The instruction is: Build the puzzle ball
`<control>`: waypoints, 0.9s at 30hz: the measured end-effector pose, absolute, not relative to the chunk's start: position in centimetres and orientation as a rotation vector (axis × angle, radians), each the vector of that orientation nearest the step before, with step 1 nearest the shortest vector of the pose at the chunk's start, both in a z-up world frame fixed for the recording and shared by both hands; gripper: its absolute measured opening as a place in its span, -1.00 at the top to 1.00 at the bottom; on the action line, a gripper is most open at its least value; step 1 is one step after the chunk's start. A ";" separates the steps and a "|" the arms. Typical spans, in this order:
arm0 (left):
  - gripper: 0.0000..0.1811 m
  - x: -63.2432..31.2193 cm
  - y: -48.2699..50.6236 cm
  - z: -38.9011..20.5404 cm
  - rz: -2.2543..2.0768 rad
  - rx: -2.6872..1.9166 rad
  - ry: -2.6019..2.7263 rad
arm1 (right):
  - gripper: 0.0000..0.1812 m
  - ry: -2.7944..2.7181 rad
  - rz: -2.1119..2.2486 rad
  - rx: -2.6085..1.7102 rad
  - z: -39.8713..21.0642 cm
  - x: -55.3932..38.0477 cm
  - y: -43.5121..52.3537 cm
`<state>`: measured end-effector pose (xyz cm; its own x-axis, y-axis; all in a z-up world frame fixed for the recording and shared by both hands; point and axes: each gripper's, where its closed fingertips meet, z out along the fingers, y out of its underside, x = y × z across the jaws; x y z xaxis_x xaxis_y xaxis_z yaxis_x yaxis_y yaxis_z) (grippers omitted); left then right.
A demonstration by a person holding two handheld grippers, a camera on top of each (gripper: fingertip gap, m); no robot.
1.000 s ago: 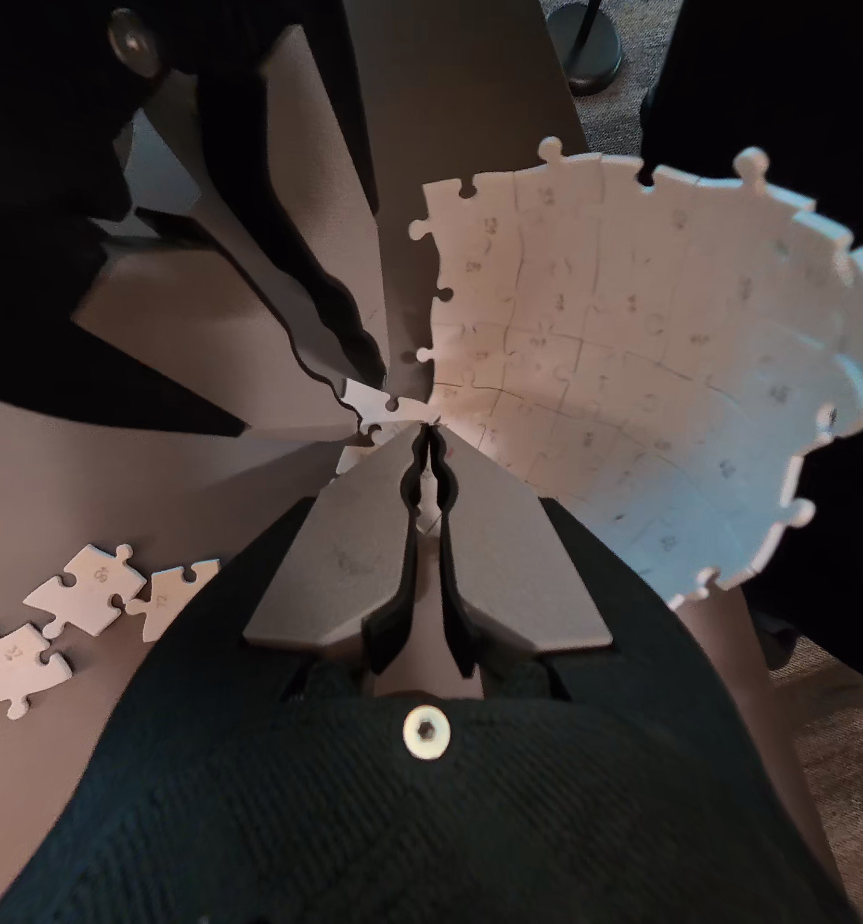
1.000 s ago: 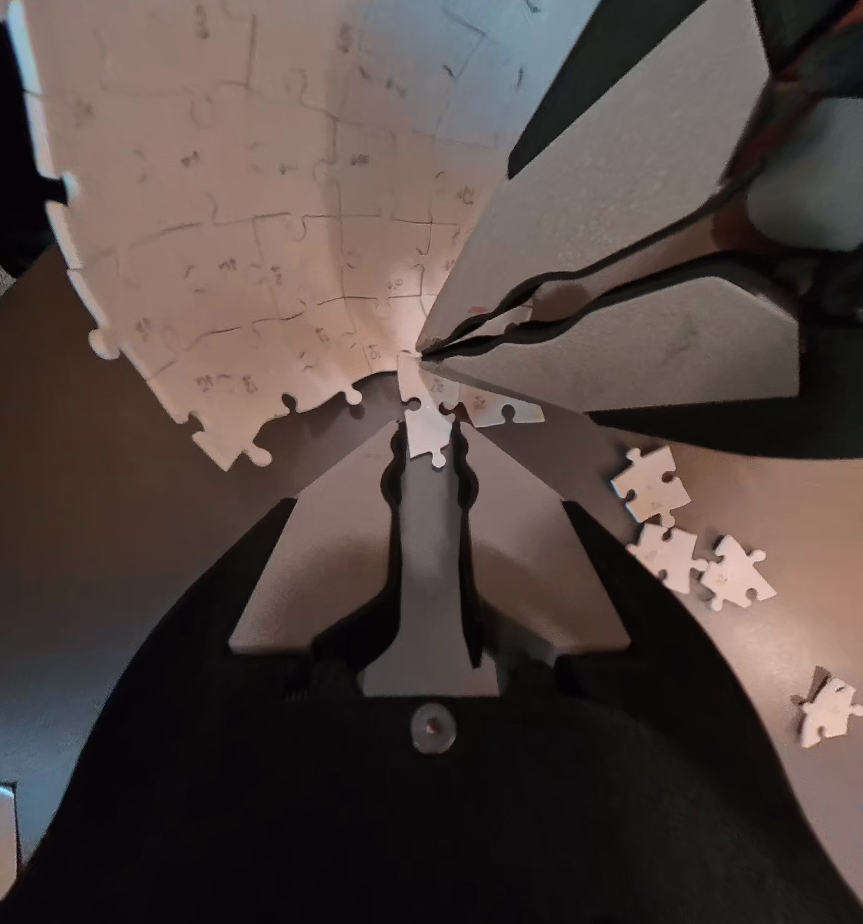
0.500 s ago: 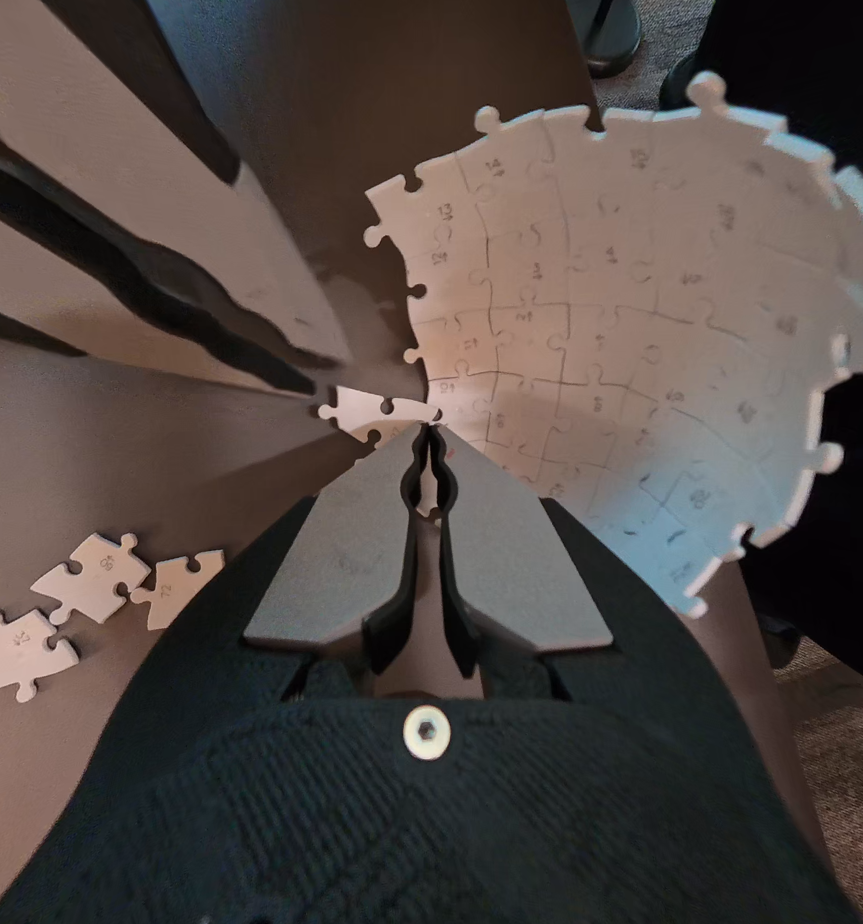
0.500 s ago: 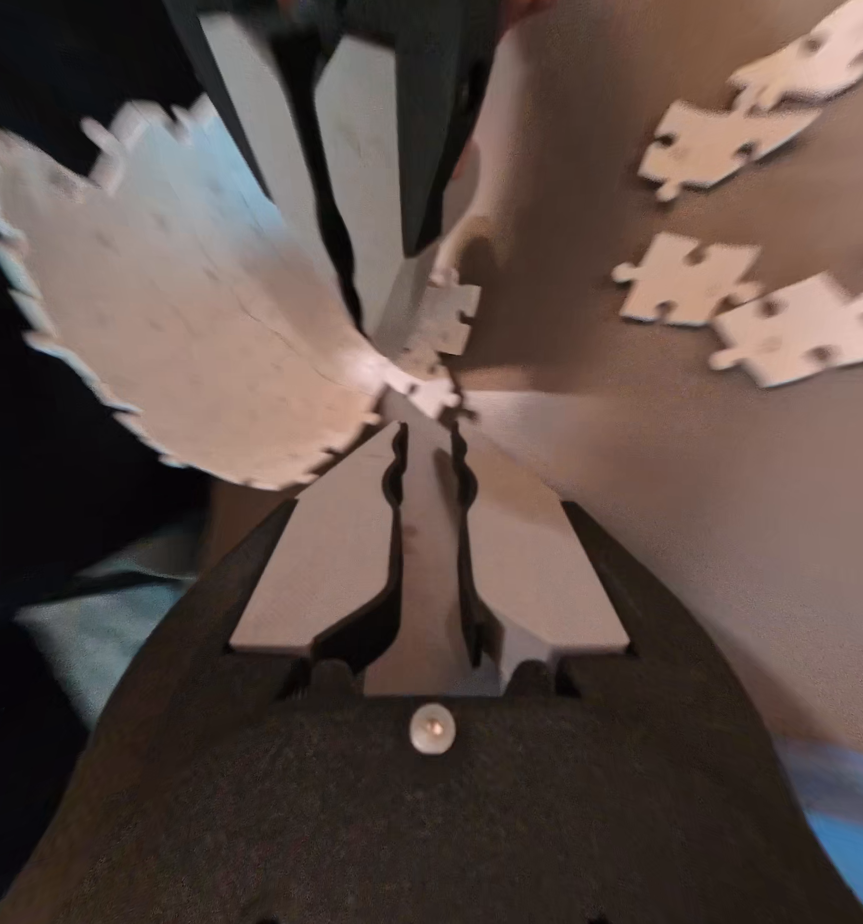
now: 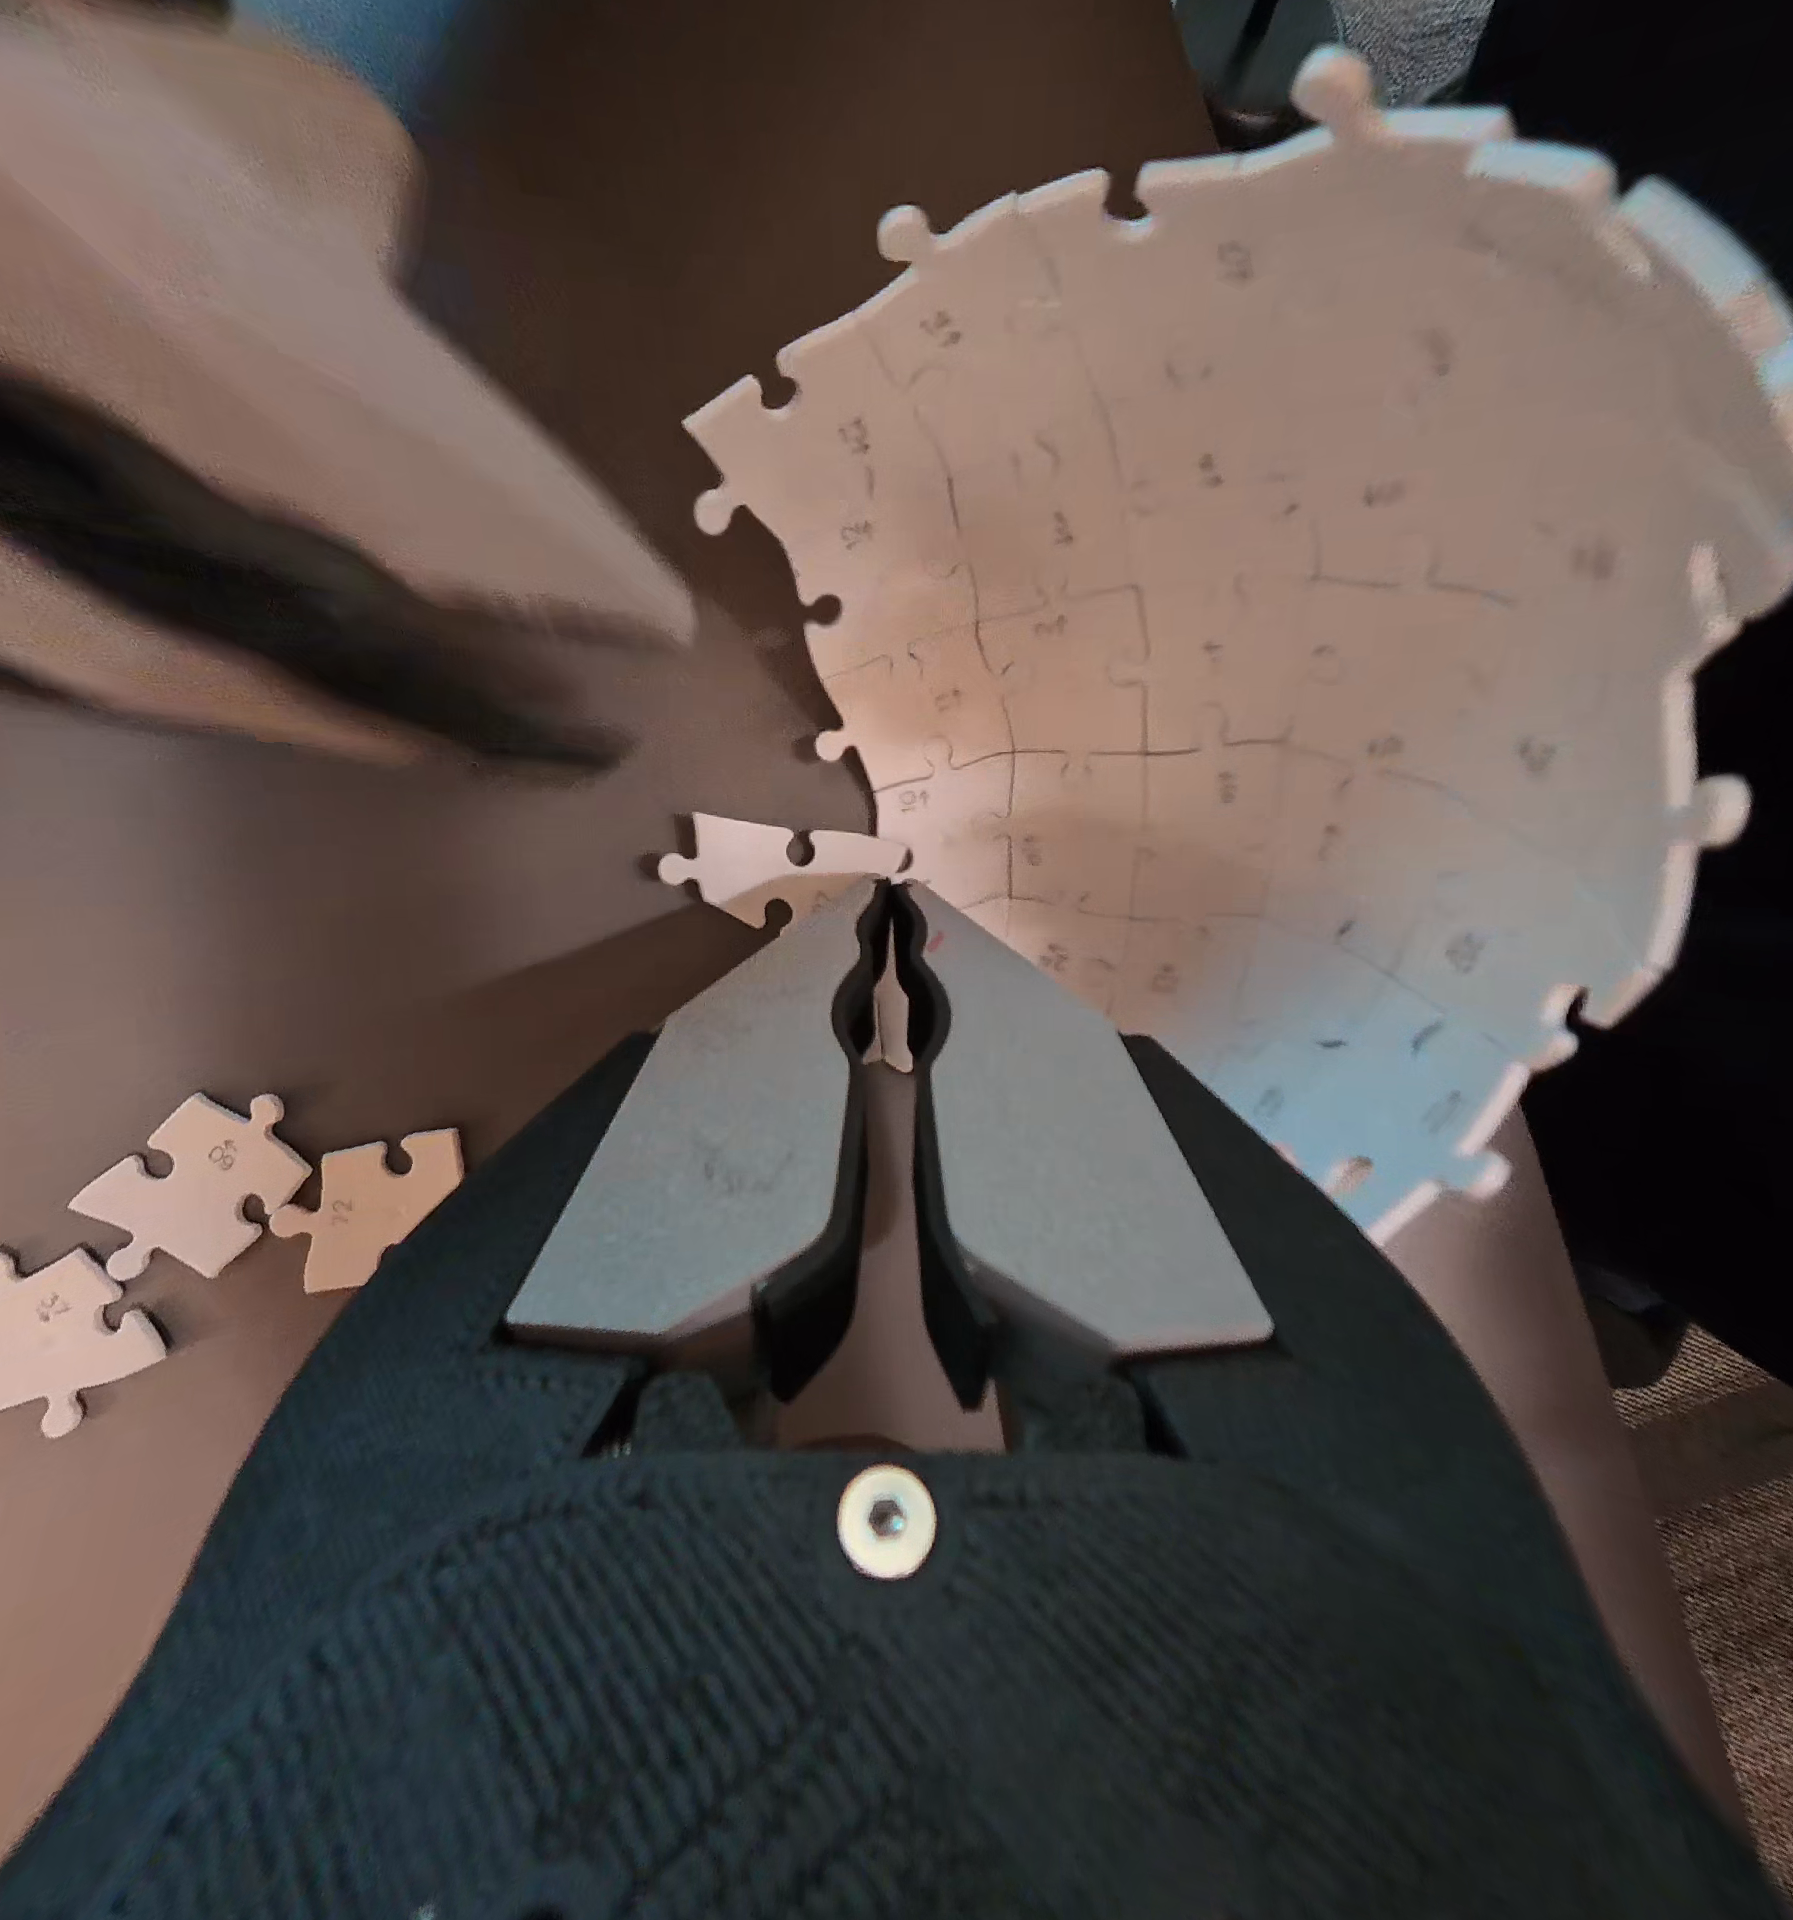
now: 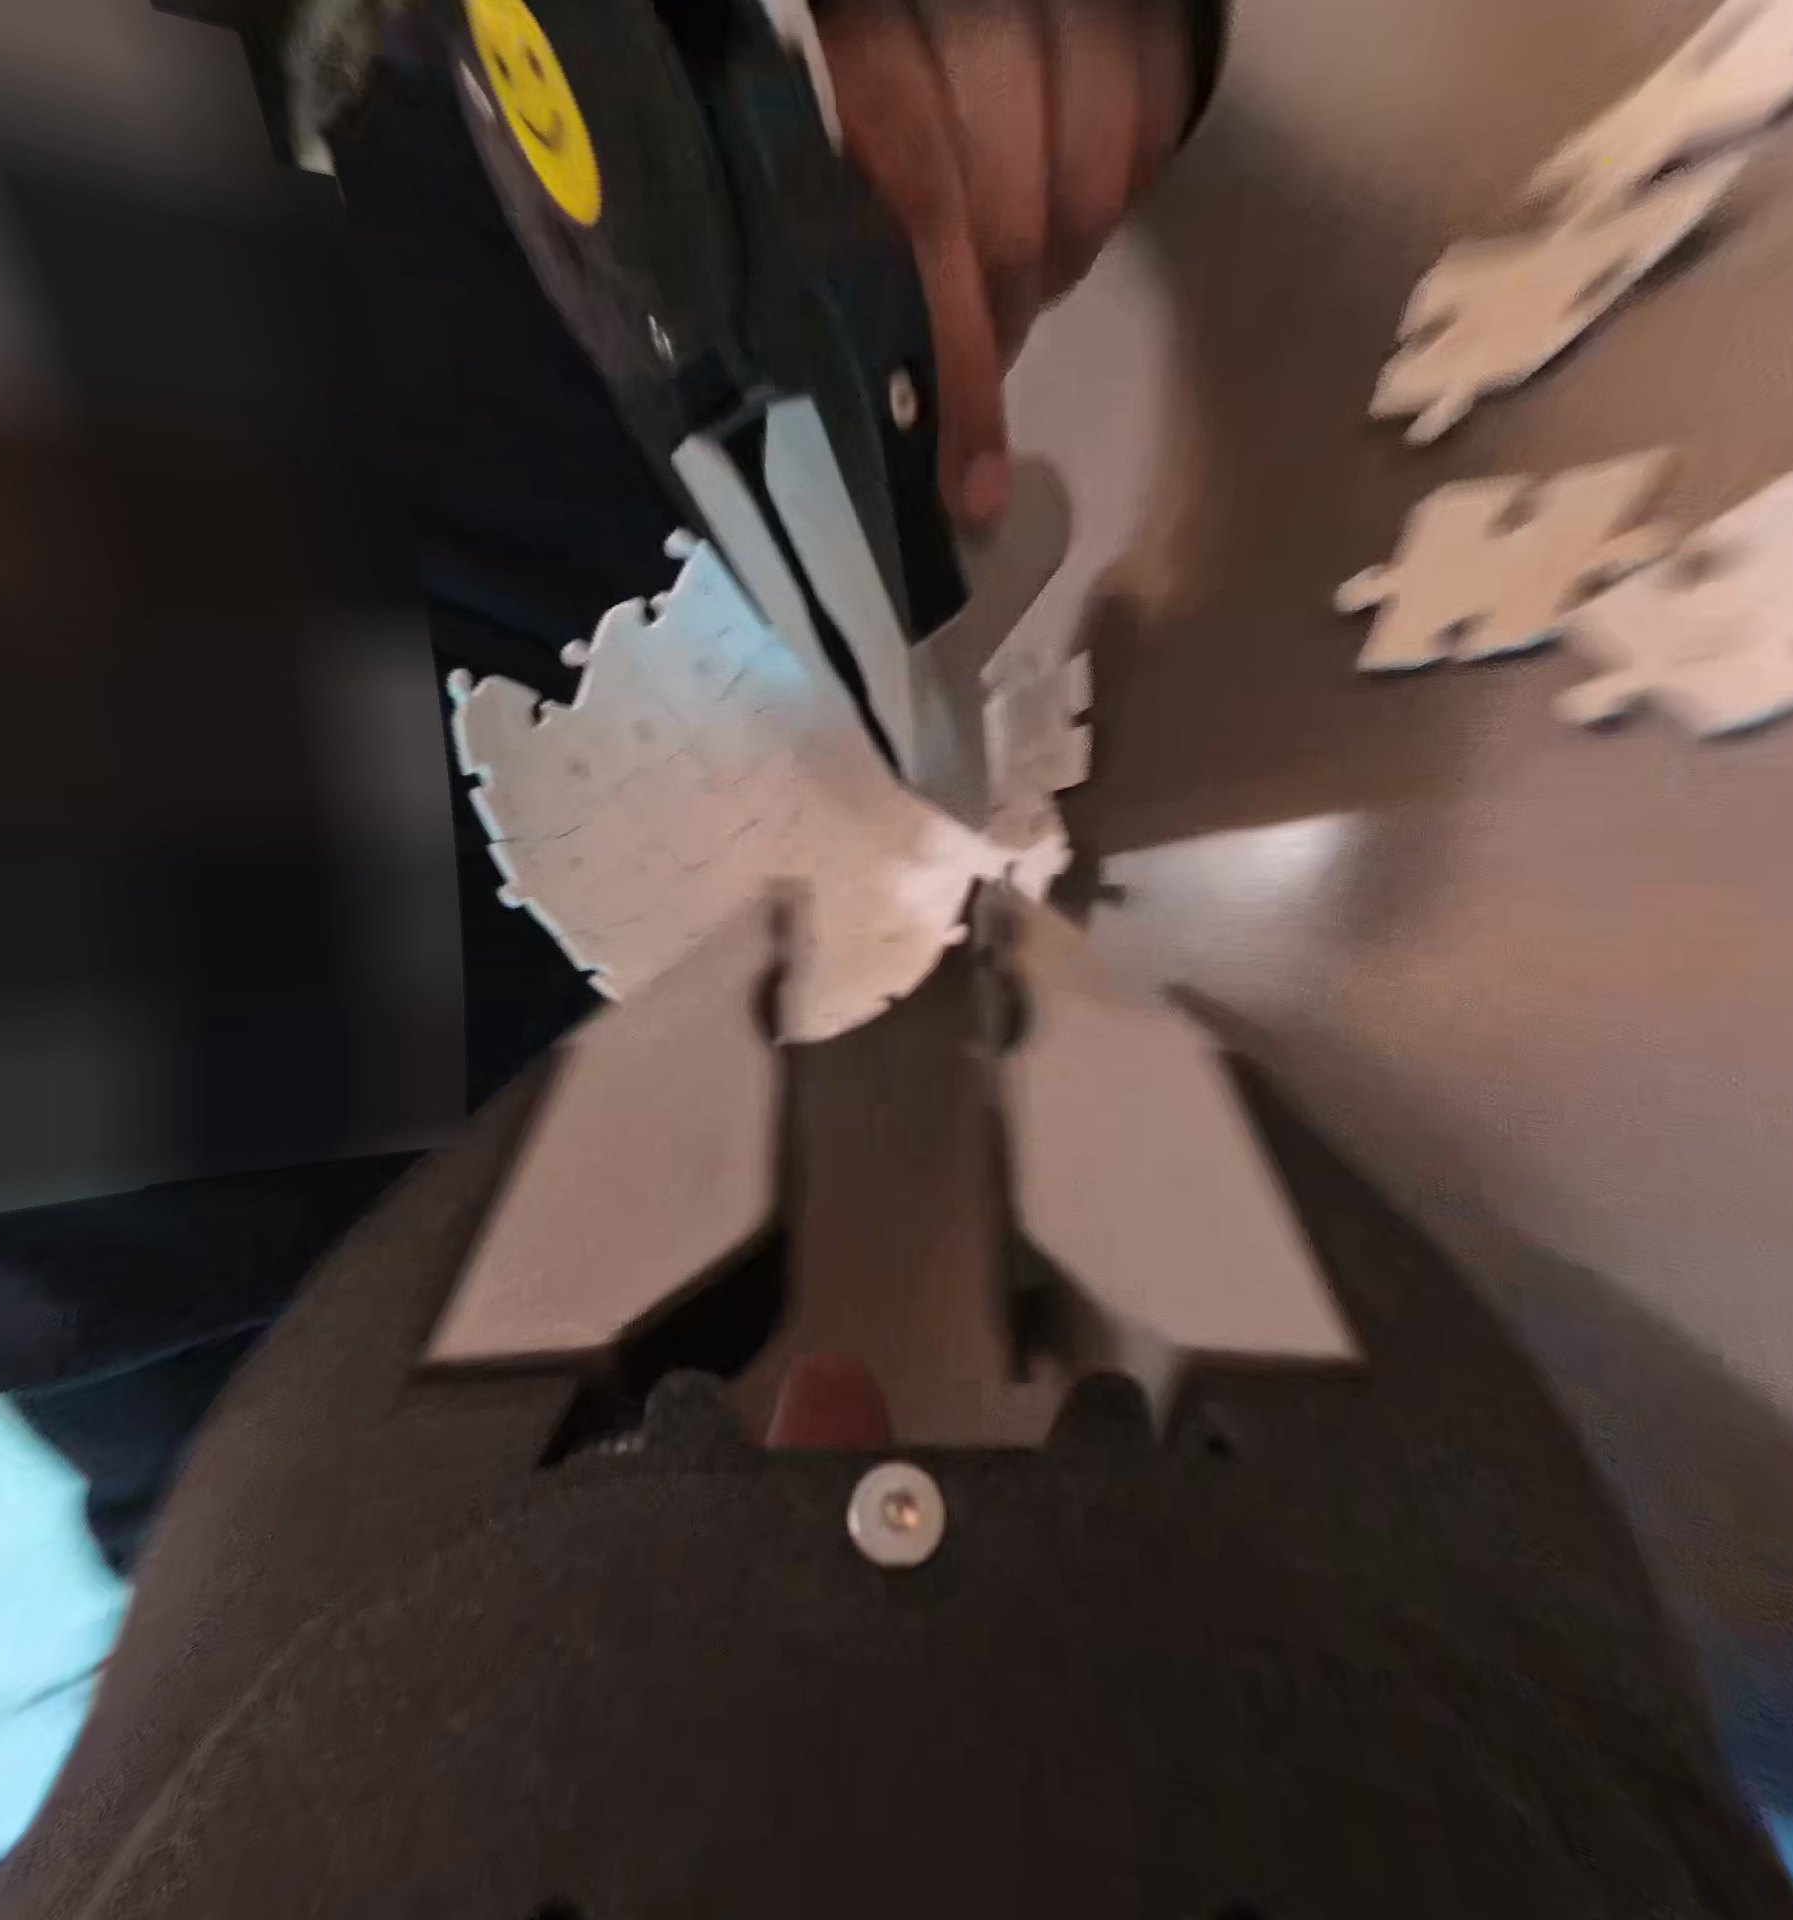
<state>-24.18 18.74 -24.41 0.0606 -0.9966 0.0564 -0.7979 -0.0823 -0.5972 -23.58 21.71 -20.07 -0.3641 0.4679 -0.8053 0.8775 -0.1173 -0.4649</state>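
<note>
- Two grippers in play: left gripper (image 5: 890,902) pinched tight on the lower rim of the half-built puzzle ball (image 5: 1287,665), jaws all but touching there.
- Right gripper (image 6: 876,935) badly blurred; jaws parted by a clear gap with nothing seen between them beyond the shell's edge behind; seen from the left wrist as a smeared shape (image 5: 279,582) at upper left, apart from the shell.
- One curved white shell of joined pieces, held over the edge of the brown table (image 5: 144,935); hollow side turned toward the left camera, opening up and to the right; roughly round, so no clear long axis.
- One newly joined piece (image 5: 757,852) jutting left from the shell's lower rim, just above the left fingertips, long side running across the frame.
- Three loose pieces (image 5: 206,1184) flat on the table at lower left, two of them touching.
- From the right wrist, about four blurred loose pieces (image 6: 1515,571) at right; exact count not readable.
- One hand (image 6: 985,208) gripping the left tool.
</note>
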 end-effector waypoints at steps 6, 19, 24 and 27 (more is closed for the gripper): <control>1.00 -24.2 18.7 -24.4 -0.633 -1.929 1.797 | -0.21 2.321 -1.638 2.007 -17.8 -26.2 28.2; 1.00 -24.0 18.6 -24.4 -0.618 -1.922 1.801 | -0.62 2.510 -1.820 3.075 -10.9 -24.6 37.3; 1.00 -23.9 18.6 -24.4 -0.617 -1.920 1.803 | -0.73 2.127 -1.158 3.535 -12.7 -22.6 40.9; 1.00 -24.0 18.6 -24.6 -0.604 -1.923 1.812 | -0.72 2.230 -1.221 3.346 -13.2 -23.1 39.2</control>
